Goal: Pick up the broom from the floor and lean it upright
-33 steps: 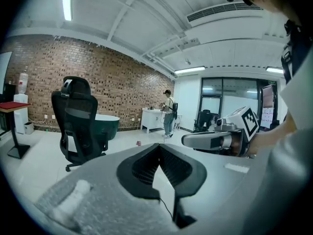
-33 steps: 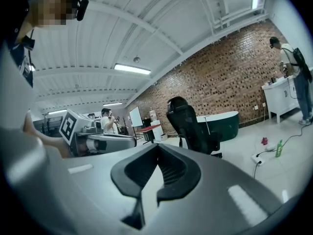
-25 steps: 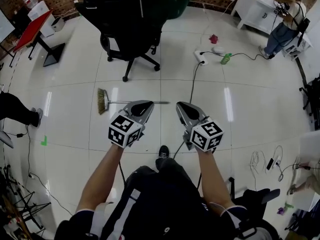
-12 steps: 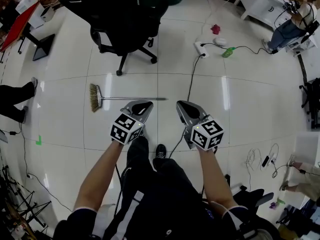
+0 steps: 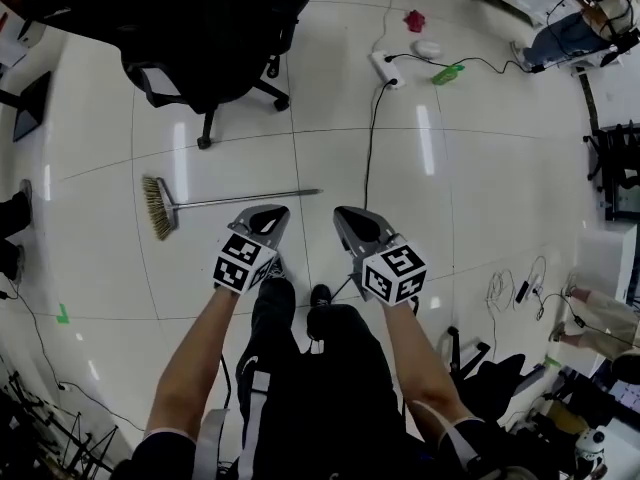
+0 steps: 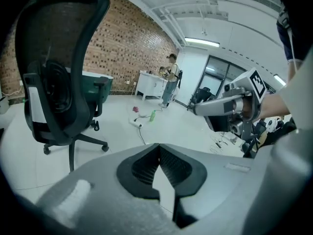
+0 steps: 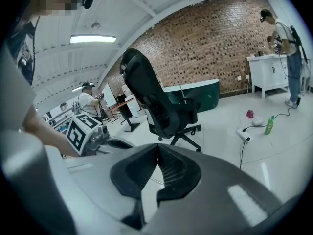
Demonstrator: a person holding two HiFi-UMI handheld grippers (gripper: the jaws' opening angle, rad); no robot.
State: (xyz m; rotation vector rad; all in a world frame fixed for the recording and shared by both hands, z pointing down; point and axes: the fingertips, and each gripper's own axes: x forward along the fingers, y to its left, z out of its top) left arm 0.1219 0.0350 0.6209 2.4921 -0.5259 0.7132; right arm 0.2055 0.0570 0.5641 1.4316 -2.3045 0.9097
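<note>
Broom: I am seeing the broom (image 5: 215, 202) lying flat on the floor (image 5: 480, 198), bristles (image 5: 155, 208) at the left of the head view and the handle's tip ending just ahead of the gap between my grippers.
Left gripper: I am holding the left gripper (image 5: 272, 212) with its jaws pressed together and nothing between them, just short of the handle.
Right gripper: the right gripper (image 5: 345, 214) is also hovering with jaws pressed together, empty, beside the handle's tip.
Risk, jaws: going down like this, I am risking a shove on the handle instead of a pinch; the jaws need spreading first.
Risk, roll: the handle is thin and the tile glossy, so I am expecting it to roll or skid if nudged.
Risk, swing: pinching near the tip, I am likely to let the bristle end swing toward the chair (image 5: 200, 38).
Risk, snag: the cable (image 5: 372, 128) is running close by the tip.
Hidden: neither gripper view is showing the broom, so I am not able to judge height above it.
Unclear: I am finding no nearby surface to lean it on.
</note>
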